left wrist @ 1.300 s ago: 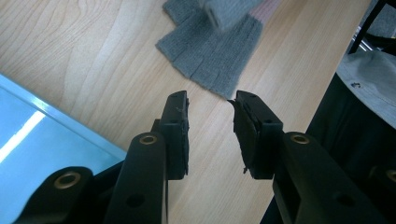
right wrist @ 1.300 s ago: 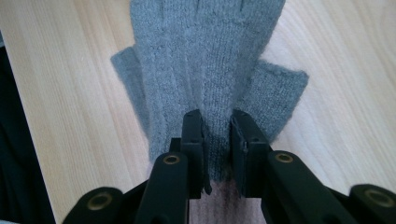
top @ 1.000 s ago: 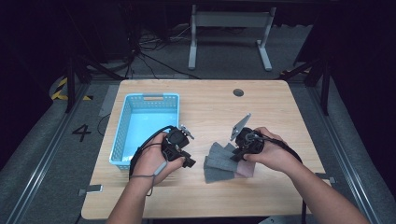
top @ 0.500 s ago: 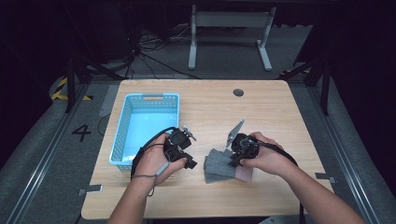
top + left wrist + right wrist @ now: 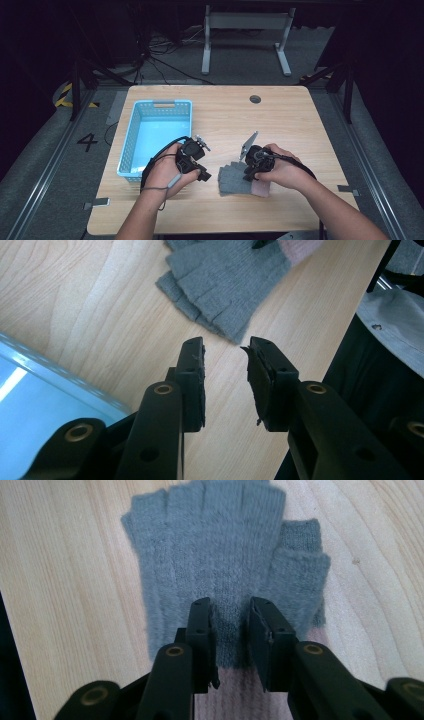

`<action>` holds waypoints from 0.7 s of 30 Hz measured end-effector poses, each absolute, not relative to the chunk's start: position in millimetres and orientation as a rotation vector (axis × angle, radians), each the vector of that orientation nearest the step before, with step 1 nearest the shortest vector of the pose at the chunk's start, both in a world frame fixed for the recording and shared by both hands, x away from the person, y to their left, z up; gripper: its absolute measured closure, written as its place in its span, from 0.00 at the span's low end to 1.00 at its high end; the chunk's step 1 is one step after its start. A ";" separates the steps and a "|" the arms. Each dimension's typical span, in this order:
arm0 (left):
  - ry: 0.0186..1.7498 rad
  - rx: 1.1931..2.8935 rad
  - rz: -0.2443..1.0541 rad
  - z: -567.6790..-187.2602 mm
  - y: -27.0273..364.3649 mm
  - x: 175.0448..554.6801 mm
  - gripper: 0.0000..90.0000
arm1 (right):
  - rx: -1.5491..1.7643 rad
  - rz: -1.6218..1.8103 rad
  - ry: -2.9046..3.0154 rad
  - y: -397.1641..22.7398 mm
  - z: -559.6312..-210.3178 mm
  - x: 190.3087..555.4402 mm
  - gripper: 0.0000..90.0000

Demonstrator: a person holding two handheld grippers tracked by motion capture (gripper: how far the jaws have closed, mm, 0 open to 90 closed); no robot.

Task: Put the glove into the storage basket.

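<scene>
Fingers of right gripper opening astride grey glove, flattening it; left gripper idling released at nine o'clock.

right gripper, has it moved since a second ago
Yes. In the high view the right gripper has shifted left, toward the blue basket, and now sits over the grey glove; its jaws have just been opening.

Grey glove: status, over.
Right gripper down on the grey glove, jaws just opening, parted astride the knit. Left gripper open beside it over bare table. Blue basket alongside, nothing blocking.
</scene>
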State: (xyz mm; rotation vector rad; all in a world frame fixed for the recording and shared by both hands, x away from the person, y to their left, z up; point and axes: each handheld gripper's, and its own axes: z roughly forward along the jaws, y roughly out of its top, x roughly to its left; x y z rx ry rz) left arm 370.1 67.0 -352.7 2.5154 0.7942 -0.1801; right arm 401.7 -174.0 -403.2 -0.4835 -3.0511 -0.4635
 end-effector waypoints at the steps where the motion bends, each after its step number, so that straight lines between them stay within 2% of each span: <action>1: 0.794 2.515 -0.180 -352.7 67.0 370.1 0.76 | -0.484 -0.463 -3.051 -174.0 -403.2 401.7 0.78; 3: 0.791 2.518 -0.181 -353.9 64.8 370.2 0.77 | -0.493 -0.494 -3.056 -177.1 -403.2 400.6 0.74; 13: 0.781 2.540 -0.191 -359.6 56.3 368.6 0.78 | -0.598 -0.687 -3.010 -206.2 -389.6 391.9 0.72; 21: 0.766 2.551 -0.215 -361.8 49.8 365.7 0.73 | -0.718 -0.778 -2.989 -235.3 -381.0 385.9 0.68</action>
